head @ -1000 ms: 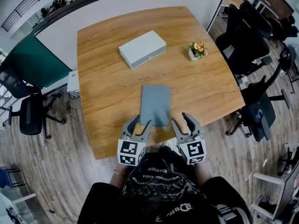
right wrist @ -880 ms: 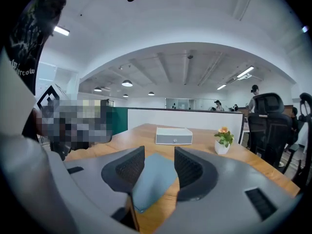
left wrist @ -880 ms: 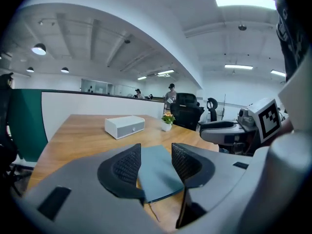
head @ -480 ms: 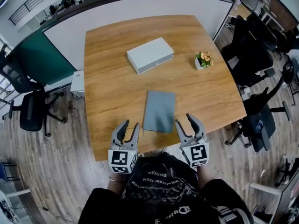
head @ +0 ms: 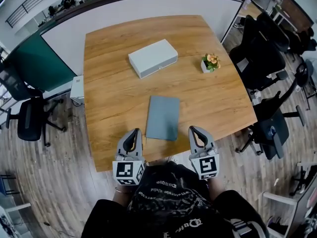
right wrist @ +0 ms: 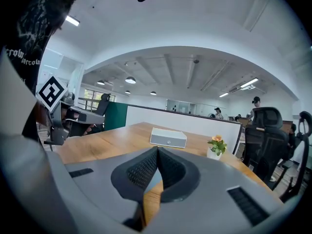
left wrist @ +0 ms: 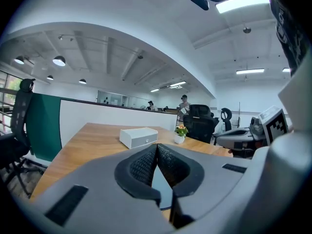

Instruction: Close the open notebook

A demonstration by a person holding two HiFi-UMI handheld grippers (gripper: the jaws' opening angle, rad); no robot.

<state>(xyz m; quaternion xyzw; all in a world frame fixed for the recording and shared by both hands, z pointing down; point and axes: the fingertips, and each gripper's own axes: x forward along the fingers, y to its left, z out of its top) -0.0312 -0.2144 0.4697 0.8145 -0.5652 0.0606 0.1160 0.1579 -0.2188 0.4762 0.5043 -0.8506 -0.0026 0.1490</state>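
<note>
1. The slim grey-blue rectangular notebook (head: 162, 118) lies flat and shut, cover up, on the warm-brown wooden table (head: 109, 88), near the person's edge. The closing step looks done.
2. The left gripper (head: 133, 132) and right gripper (head: 194, 130) hang just off that edge, one each side of the notebook and not touching it. Each has its jaws pressed together with nothing between them.
3. Judged next move: none on the book, only drawing the hands away.
4. The cover looks matte, smooth and thin, with rounded corners. The gripper pads (left wrist: 146, 165) are black, curved and finely ribbed.
5. Farther off sit a white oblong box (head: 152, 58) and a small potted plant with orange flowers (head: 210, 62).
</note>
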